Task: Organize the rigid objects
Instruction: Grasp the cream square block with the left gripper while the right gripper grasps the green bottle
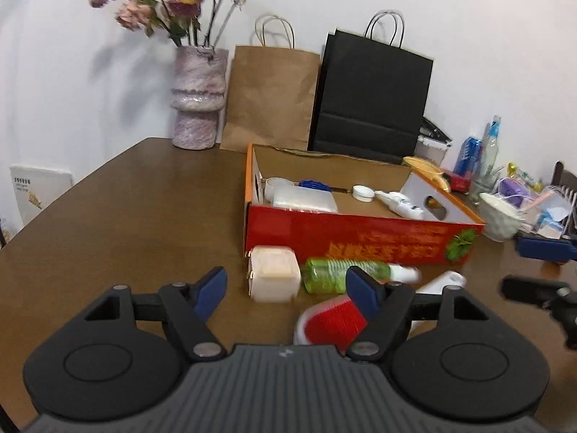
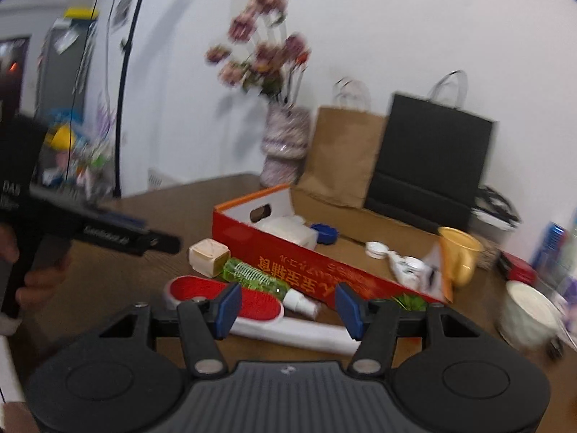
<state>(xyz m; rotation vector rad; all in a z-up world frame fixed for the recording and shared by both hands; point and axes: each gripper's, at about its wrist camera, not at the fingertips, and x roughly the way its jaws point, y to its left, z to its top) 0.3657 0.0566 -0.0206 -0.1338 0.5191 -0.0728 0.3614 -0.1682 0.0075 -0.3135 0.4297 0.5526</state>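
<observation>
We are holding the left gripper (image 1: 286,288) and right gripper (image 2: 288,305) with jaws apart, gripping nothing. Left to right before the red box (image 1: 360,236), whose upside-down yellow characters are blurring past reading, are lying a cream charger plug (image 1: 274,274), a green spray bottle (image 1: 342,274) and a red-faced brush (image 2: 223,294).
</observation>
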